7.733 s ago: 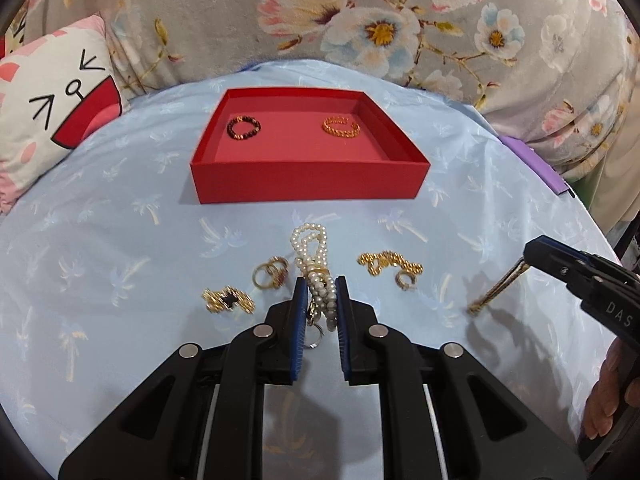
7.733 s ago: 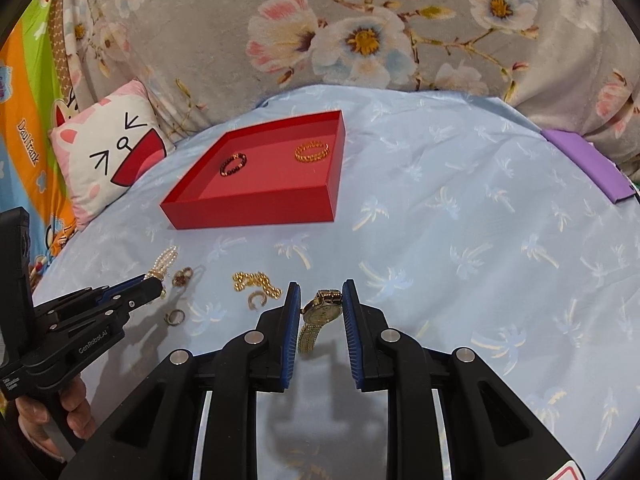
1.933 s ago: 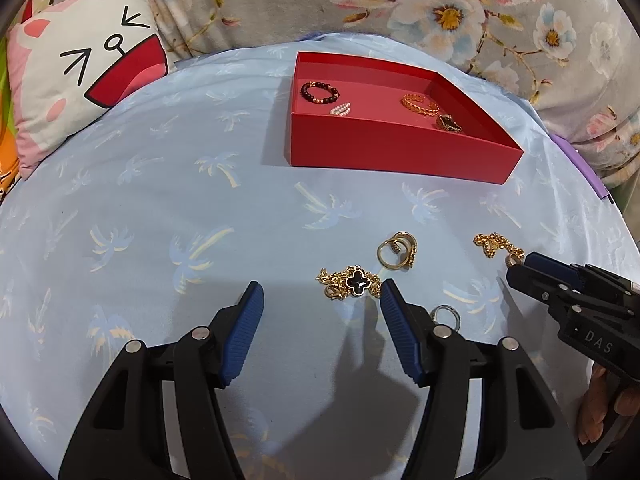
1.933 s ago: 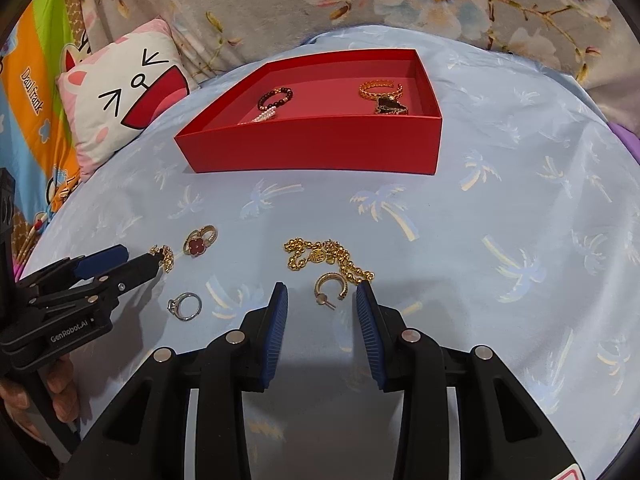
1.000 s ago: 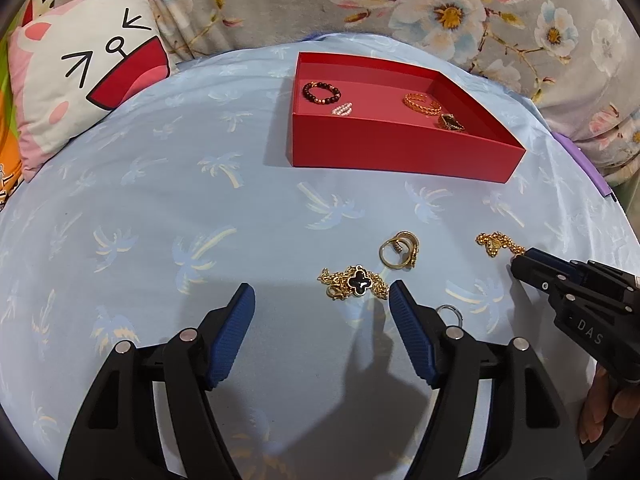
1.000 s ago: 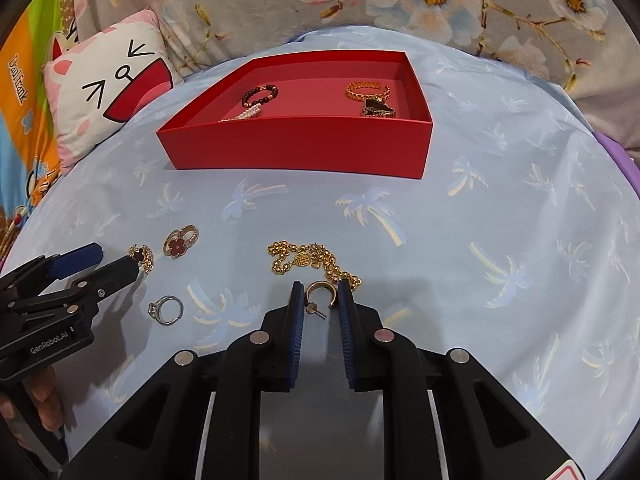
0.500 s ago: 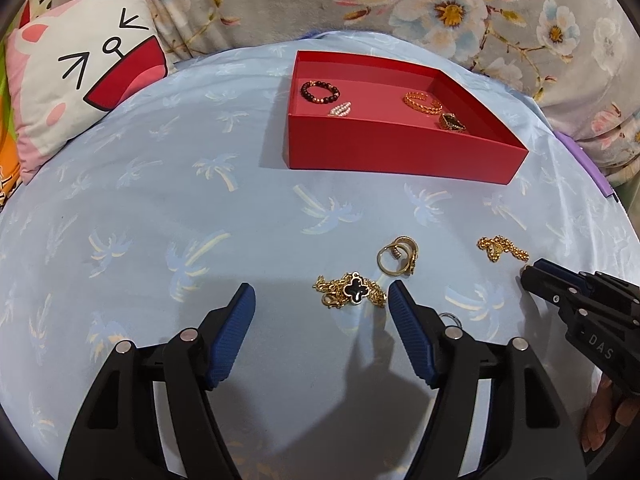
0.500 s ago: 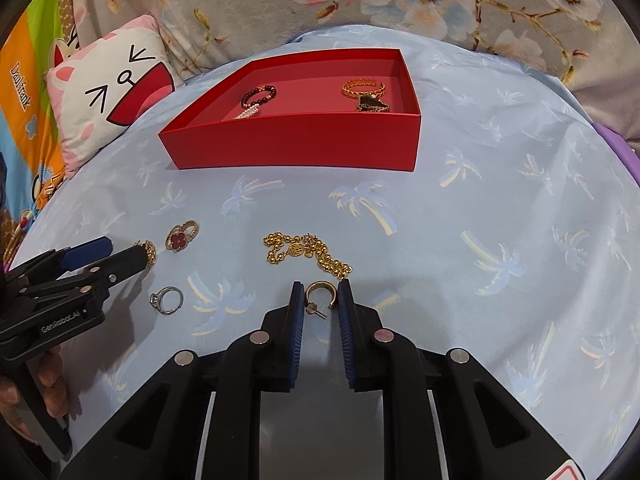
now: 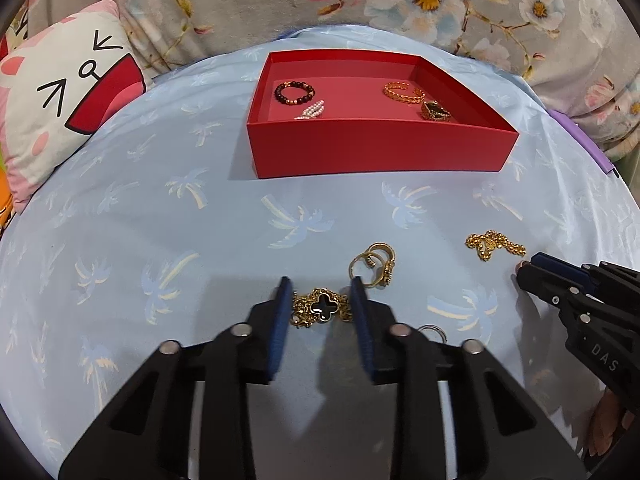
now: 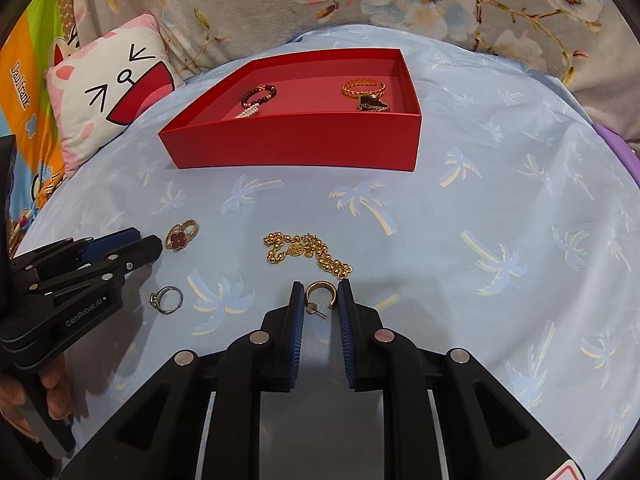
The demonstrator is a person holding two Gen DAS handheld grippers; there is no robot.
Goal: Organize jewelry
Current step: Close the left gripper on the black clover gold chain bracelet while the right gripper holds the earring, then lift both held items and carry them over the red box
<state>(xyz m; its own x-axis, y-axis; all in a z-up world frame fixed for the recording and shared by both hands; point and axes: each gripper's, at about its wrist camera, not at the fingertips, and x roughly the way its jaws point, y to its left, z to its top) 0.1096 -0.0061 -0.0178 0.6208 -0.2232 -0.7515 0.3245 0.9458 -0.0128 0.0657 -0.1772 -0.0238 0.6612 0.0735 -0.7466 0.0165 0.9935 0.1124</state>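
A gold chain bracelet with a black clover (image 9: 320, 310) lies on the blue sheet between the blue pads of my left gripper (image 9: 320, 300). Its jaws are closing and the pads touch the chain on both sides. My left gripper (image 10: 150, 246) also shows at the left of the right wrist view. My right gripper (image 10: 320, 298) is shut on a gold hoop earring (image 10: 320, 291) that rests on the sheet, and its tips (image 9: 528, 272) appear at the right of the left wrist view. The red tray (image 9: 380, 152) (image 10: 296, 144) behind holds a dark bead bracelet (image 9: 294, 93), a pearl piece, a gold cuff (image 9: 404, 92) and a dark-and-gold piece.
Loose on the sheet are gold rings with a red clover (image 10: 182, 234) (image 9: 376, 266), a silver ring (image 10: 167, 300) and a gold bead chain (image 10: 308, 254) (image 9: 494, 244). A cat-face pillow (image 9: 68, 100) lies at the far left, with floral fabric behind the tray.
My left jaws have swung in from wide open to close around the clover bracelet. The right gripper has stayed clamped on the hoop earring in the same spot.
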